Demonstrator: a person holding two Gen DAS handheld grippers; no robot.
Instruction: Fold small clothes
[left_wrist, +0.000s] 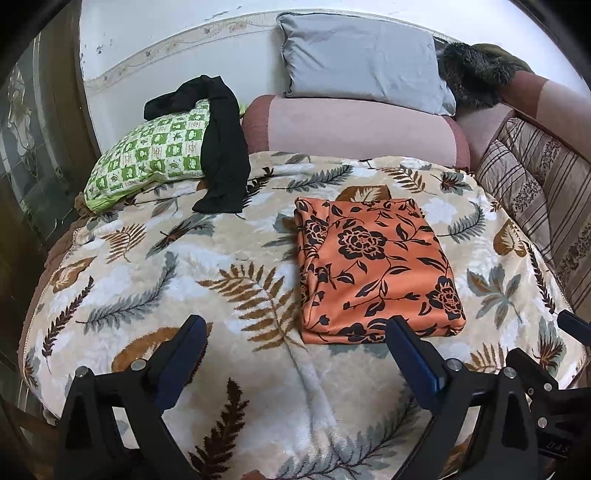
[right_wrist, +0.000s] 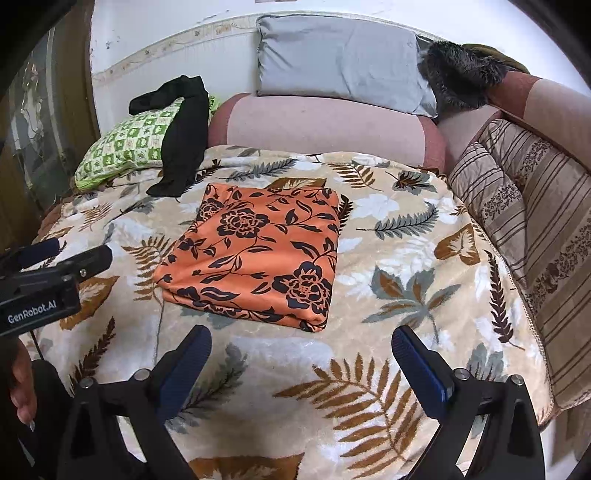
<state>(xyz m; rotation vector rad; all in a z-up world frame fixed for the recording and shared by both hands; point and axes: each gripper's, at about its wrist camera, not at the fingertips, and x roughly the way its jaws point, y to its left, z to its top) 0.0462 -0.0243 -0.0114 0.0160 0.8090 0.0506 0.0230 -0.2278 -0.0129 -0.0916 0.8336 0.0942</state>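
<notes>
In the left wrist view, the left gripper (left_wrist: 295, 332) is seen low over a leaf-patterned blanket (left_wrist: 184, 266), its jaws spread wide with nothing between them. The folded orange cloth (left_wrist: 376, 266) lies flat on the blanket just ahead, squared into a neat packet; the right-hand fingertip is overlapped with its near edge in the picture, though contact cannot be confirmed. Farther back on the left, a black garment (left_wrist: 221, 147) is draped loosely over a green checked pillow (left_wrist: 147, 155) and trails down onto the blanket, unfolded. A grey pillow (left_wrist: 362, 62) is propped against the wall behind a pink bolster (left_wrist: 354, 125).

In the right wrist view, the right gripper (right_wrist: 301, 354) is likewise held wide apart and empty, near the blanket (right_wrist: 388, 295) and clear of the cloth. The orange cloth (right_wrist: 258, 254) is shown ahead and to the left, well folded, with its layered edges at the near side. The left gripper (right_wrist: 55, 258) is visible at the left edge, beside the cloth and not touching it. The black garment (right_wrist: 184, 140) is still heaped over the green pillow (right_wrist: 122, 151).

The orange piece is judged to be finished and released. The black garment appears to be what is left: it would have to be brought down onto the open blanket, spread, and folded.
</notes>
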